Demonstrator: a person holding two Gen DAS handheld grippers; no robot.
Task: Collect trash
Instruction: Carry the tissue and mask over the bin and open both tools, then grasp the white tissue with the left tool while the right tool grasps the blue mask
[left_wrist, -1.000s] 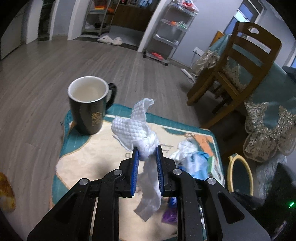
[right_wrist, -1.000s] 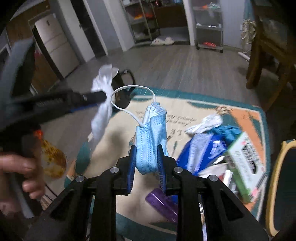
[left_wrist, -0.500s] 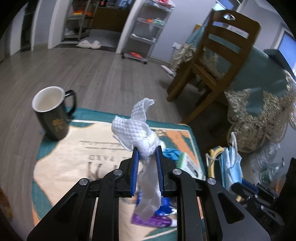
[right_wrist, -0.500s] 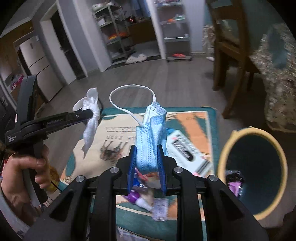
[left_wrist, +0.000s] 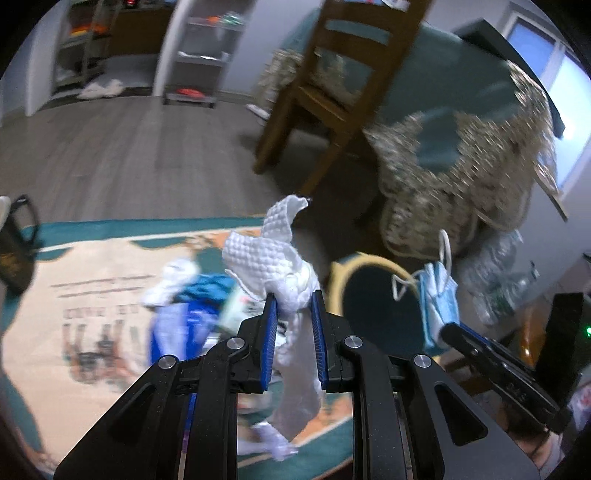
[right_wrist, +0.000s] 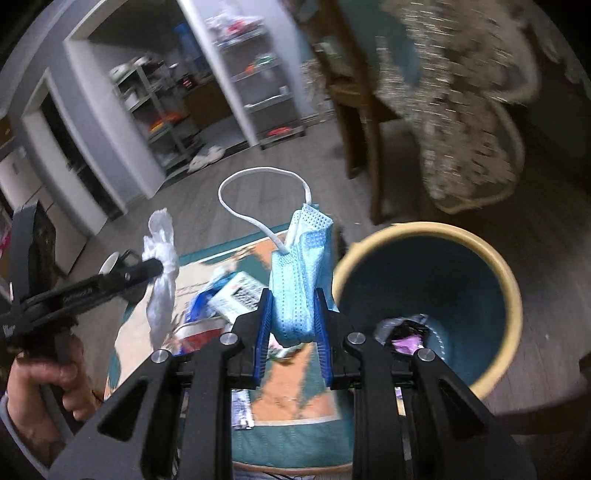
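Left tool (left_wrist: 293, 308) pinching tissue (left_wrist: 273, 254), right tool (right_wrist: 293, 306) pinching mask (right_wrist: 299, 280)

Wrist cams angled down, share bin (left_wrist: 369, 295).

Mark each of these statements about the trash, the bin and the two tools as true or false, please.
1. The left tool is closed on a white tissue. True.
2. The right tool holds a purple wrapper. False: it is closed on a blue face mask.
3. The trash bin is completely empty. False: some trash, partly pink, lies at its bottom.
4. More litter lies on the rug beside the bin. True.
5. The face mask has already been dropped into the bin. False: it is clamped in the right tool, not yet inside the bin.
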